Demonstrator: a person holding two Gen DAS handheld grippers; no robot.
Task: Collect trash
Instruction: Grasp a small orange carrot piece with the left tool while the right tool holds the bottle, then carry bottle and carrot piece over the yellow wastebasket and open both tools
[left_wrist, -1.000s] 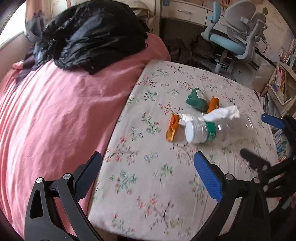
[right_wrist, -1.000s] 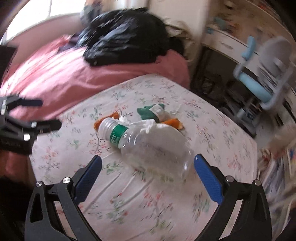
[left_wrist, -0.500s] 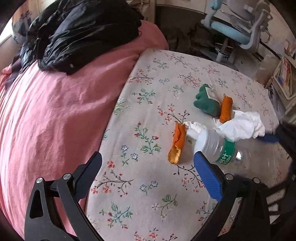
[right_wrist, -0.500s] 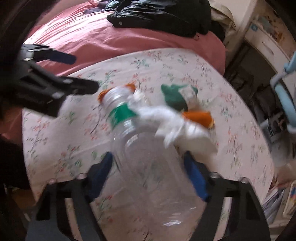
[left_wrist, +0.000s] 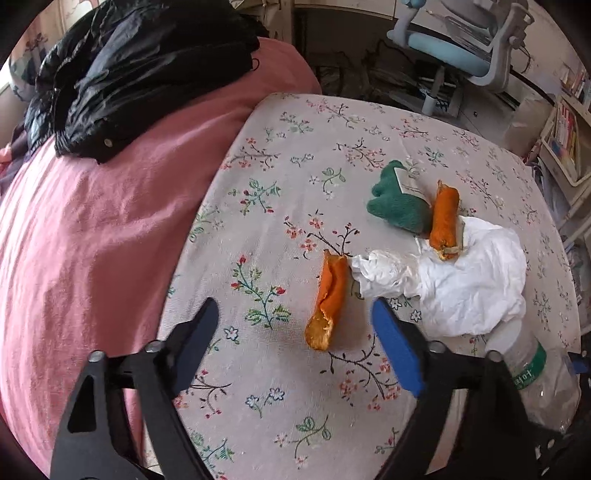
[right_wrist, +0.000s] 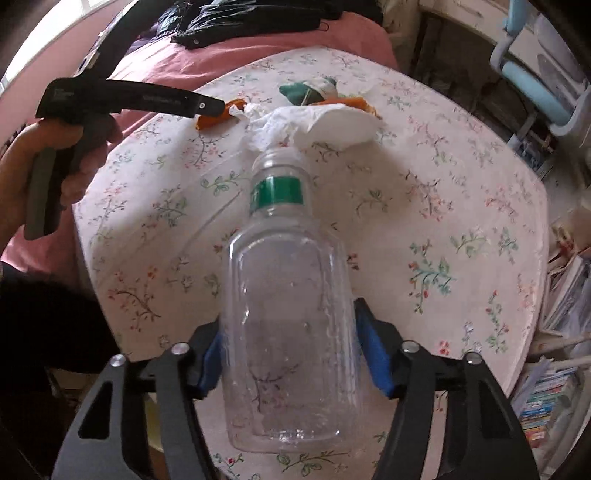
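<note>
Floral bedsheet (left_wrist: 295, 147), pale with small sprigs, covers the middle and right of both views; pink blanket (left_wrist: 92, 240) fills the left of the left wrist view, with a black jacket (left_wrist: 140, 66) heaped at its upper left. Desk chair (left_wrist: 465, 55), blue and grey, upper right; bookshelves along the right edge.

Item 1: clear plastic bottle (right_wrist: 291, 325), empty, green label band at the neck, no cap visible. Lies lengthwise in the lower centre of the right wrist view, mouth towards the top of the frame. Right gripper (right_wrist: 291, 354) has a blue pad against each side of the bottle body; jaws easing apart slightly, bottle between them.

Item 2: crumpled white tissue (left_wrist: 472, 280), centre right of the left wrist view, touching the bottle's mouth.

Item 3: orange peel (left_wrist: 328, 299), long curled strip, centre of the left wrist view, just beside the tissue's left end. Left gripper (left_wrist: 295, 328) hovers with the strip's near end between its fingertips; jaws fairly wide and closing, pads not touching it.

Item 4: second orange peel (left_wrist: 445, 218), resting on the tissue's upper edge.

Item 5: green cloth wad (left_wrist: 395, 206) with a paper tag, touching the second peel's left side.
</note>
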